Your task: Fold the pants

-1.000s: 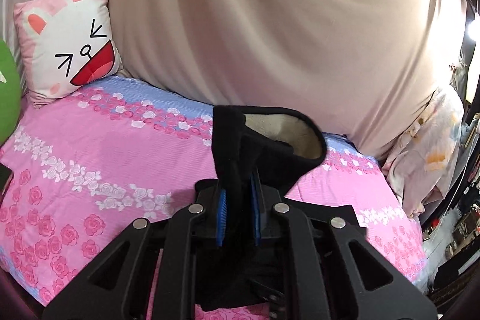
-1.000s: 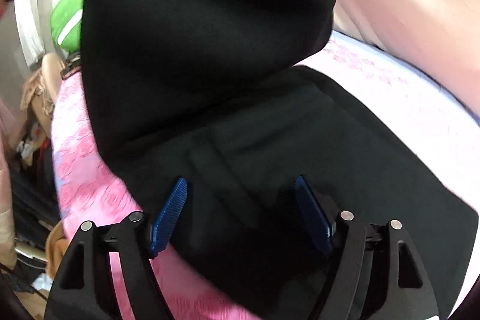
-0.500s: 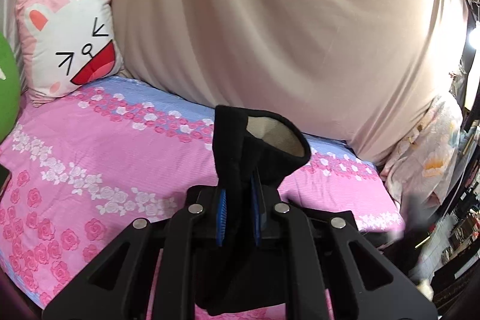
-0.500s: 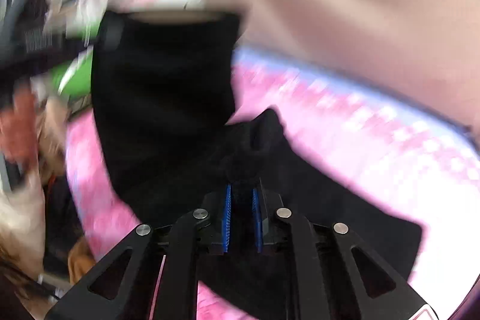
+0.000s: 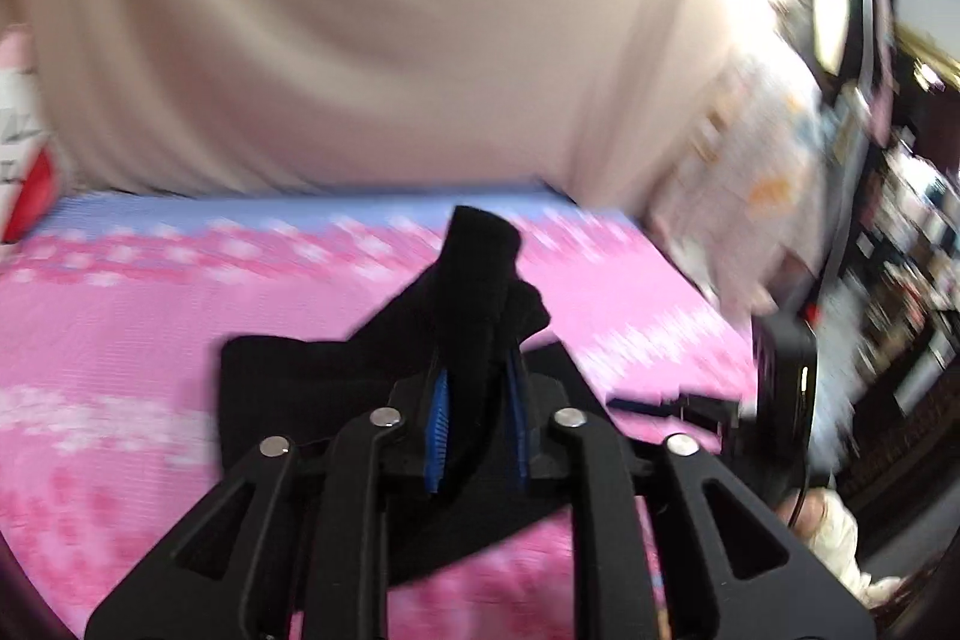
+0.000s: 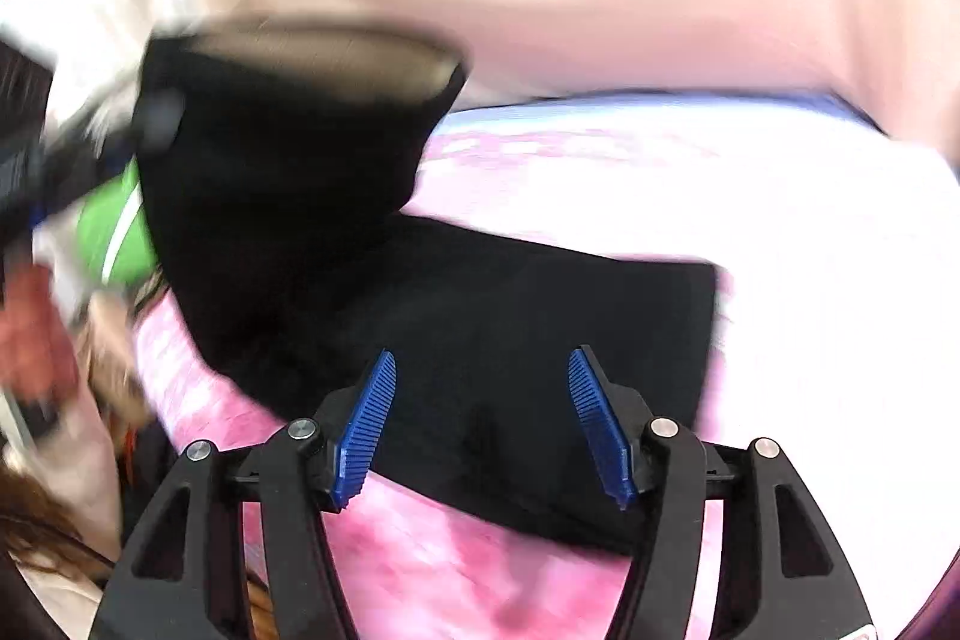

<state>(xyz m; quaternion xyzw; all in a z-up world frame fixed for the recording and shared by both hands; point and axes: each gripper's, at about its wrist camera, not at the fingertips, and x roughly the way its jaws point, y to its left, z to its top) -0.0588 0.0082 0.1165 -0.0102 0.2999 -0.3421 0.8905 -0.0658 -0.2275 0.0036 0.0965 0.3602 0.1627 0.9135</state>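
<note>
Black, floppy pants (image 6: 540, 340) want gripping at the hem the left gripper (image 5: 477, 418) pinches; the right gripper (image 6: 483, 424), jaws just opening, gapes empty.

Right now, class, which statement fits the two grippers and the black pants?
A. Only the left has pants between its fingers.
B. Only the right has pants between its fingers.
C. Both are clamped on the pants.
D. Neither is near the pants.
A: the left gripper has a fold of the black pants between its blue fingers, while the right gripper stands spread with nothing between.
</note>
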